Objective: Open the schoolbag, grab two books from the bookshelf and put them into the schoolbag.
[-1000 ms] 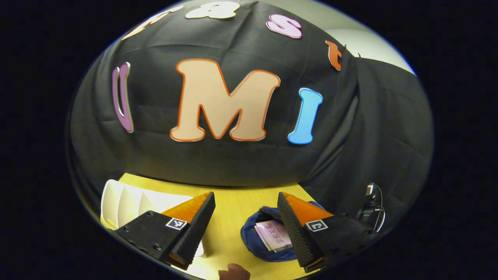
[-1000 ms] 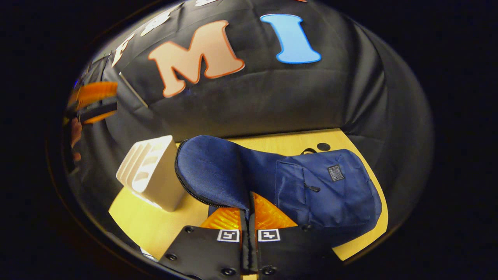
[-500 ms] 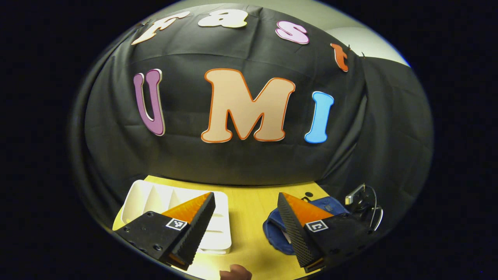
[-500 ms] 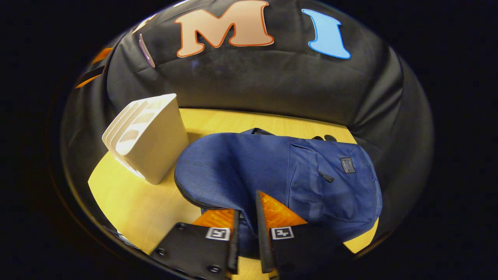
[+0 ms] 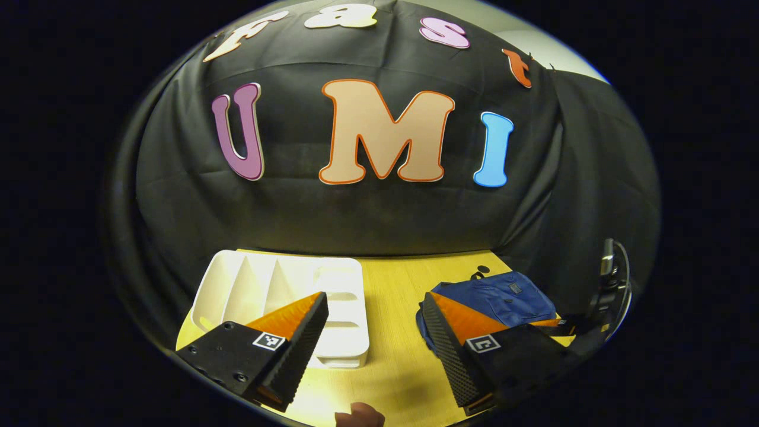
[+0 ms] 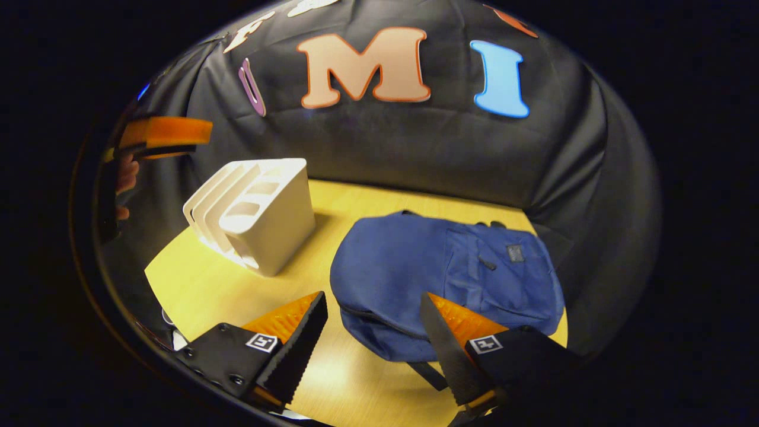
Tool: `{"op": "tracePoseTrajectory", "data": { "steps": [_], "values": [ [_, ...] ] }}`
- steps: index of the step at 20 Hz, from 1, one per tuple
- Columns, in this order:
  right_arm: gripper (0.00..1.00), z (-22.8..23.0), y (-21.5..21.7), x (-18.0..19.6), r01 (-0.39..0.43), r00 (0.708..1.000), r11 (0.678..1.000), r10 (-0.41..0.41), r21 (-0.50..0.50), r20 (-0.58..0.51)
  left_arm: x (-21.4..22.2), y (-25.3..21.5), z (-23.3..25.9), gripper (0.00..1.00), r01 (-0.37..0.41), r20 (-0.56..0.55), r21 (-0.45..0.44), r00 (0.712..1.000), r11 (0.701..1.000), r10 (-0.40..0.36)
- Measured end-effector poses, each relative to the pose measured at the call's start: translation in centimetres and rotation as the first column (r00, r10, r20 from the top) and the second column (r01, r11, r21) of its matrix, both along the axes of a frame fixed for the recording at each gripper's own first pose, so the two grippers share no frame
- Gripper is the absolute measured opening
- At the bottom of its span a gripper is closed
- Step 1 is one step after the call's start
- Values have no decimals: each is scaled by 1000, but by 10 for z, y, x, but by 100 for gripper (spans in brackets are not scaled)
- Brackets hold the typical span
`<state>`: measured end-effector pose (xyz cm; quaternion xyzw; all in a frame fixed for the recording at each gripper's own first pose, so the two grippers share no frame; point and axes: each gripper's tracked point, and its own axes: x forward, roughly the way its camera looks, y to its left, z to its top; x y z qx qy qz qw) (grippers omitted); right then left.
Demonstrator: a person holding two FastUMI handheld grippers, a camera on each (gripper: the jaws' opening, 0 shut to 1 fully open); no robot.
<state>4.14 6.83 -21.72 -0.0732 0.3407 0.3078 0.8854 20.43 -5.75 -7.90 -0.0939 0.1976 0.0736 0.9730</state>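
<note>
Right gripper view: blue schoolbag (image 6: 415, 279) lies flat on the wood surface (image 6: 195, 284), flap down, just past right tongs (image 6: 372, 332), jaws wide, nothing held. White bookshelf (image 6: 261, 213) stands left of bag, slots w/o books. Left gripper view: left tongs (image 5: 373, 332) also wide, nothing held, above surface btw bookshelf (image 5: 284, 296) & bag (image 5: 498, 296).
</note>
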Motion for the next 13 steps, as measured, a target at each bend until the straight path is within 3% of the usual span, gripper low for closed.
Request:
{"op": "tracePoseTrajectory", "data": {
  "steps": [2,3,4,5,7,8,11,13],
  "values": [
    [94,39,2,17,55,996,996,-59,70,69,1,2,3,94,-12,21,8,1000,1000,12],
    [100,61,3,25,84,990,991,-95,107,104,2,3,2,94,-13,27,21,1000,1000,13],
    [100,83,4,33,107,982,983,-128,150,140,1,5,3,94,-19,33,39,999,999,17],
    [94,103,6,40,120,973,976,-152,183,173,1,7,6,94,-23,42,54,999,998,21],
    [94,138,5,54,143,950,964,-197,223,242,-1,10,16,91,-40,75,62,997,997,35],
    [94,159,11,57,151,938,958,-216,243,272,-1,10,20,94,-49,93,60,995,997,43],
    [100,198,22,60,156,916,930,-262,332,303,-4,3,25,94,-28,96,70,995,997,21],
    [93,205,28,56,156,917,919,-271,363,292,-5,5,33,94,-37,122,96,992,995,25]
  ]
}}
